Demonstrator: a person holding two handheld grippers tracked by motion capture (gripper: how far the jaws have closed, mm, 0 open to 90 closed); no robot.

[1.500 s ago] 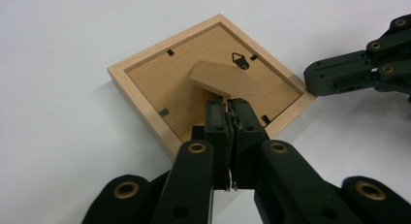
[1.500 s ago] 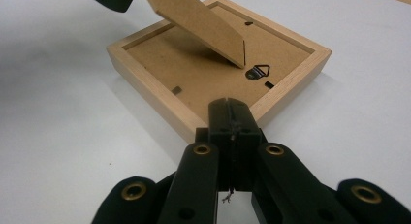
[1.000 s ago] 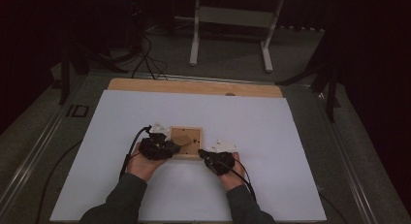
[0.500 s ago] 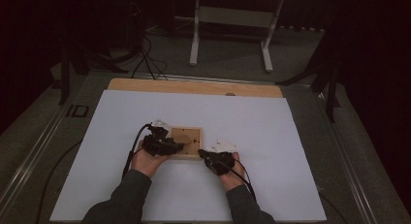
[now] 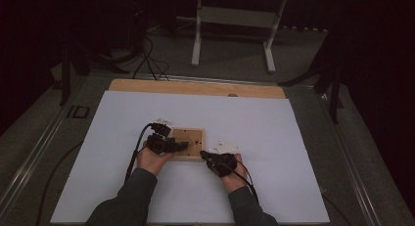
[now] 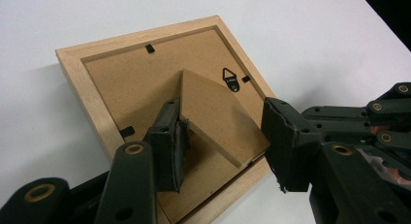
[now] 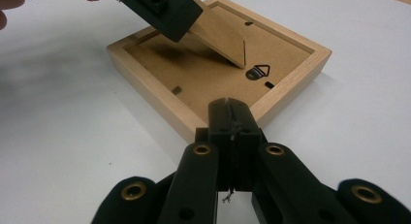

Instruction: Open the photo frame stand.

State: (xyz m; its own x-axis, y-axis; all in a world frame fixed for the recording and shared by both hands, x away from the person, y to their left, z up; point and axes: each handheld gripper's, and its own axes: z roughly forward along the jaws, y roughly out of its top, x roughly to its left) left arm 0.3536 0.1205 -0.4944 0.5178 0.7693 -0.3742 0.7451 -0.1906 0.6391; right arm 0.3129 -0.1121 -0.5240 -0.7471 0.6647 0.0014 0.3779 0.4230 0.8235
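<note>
frame [image 5: 188,143] face-down near worktop's near-middle, back up for access | stand flap [image 6: 218,115] raised between just-widened left gripper [image 6: 223,141] jaws, unpinched | right gripper [image 7: 231,118] closed empty, bracing frame edge

1 wooden frame [image 6: 77,73], 2 grippers, 1 white table [image 5: 274,133]
</note>
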